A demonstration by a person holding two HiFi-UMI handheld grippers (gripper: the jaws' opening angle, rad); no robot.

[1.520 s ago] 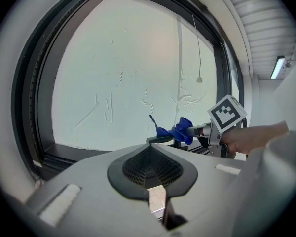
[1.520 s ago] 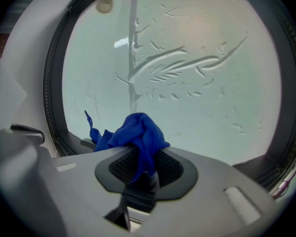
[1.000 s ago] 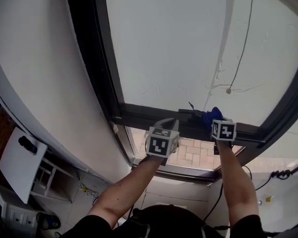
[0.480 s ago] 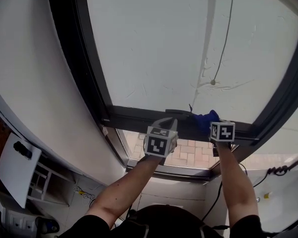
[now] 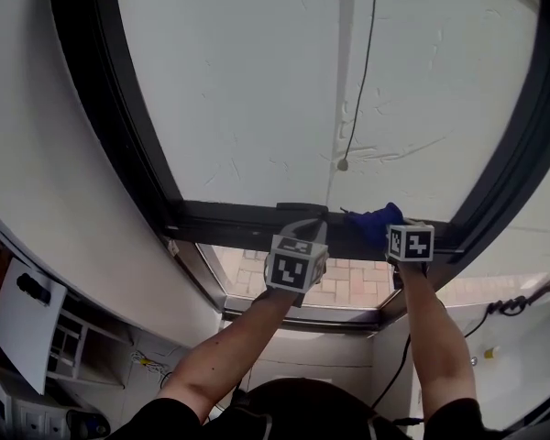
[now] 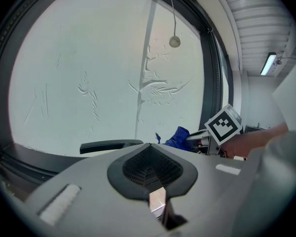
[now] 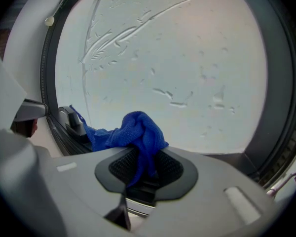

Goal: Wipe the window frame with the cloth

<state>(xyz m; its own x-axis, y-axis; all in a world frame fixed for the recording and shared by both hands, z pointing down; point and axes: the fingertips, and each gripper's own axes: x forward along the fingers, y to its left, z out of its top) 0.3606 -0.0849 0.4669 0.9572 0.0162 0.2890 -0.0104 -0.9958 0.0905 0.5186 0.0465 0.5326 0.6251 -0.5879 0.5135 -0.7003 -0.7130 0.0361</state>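
Observation:
The dark window frame (image 5: 229, 220) has a horizontal bar across the middle of the head view. My right gripper (image 5: 391, 224) is shut on a blue cloth (image 5: 374, 218) and presses it against that bar, right of the black window handle (image 5: 302, 209). In the right gripper view the cloth (image 7: 138, 131) bunches out of the shut jaws of the right gripper (image 7: 145, 154), its tail trailing to the handle (image 7: 71, 120). My left gripper (image 5: 313, 222) is held at the bar just below the handle. In its own view the left gripper (image 6: 150, 148) is shut with nothing in it.
A blind cord with a bead (image 5: 343, 164) hangs in front of the frosted pane. The white wall (image 5: 64, 172) runs along the left. Below are a white shelf unit (image 5: 23, 324), cables (image 5: 518, 305) at the right, and brick paving (image 5: 348, 287) seen through the lower pane.
The head view has swung, so the window sits further left and lower in the picture. Both grippers stay at the horizontal bar, the right one still holding the cloth against it.

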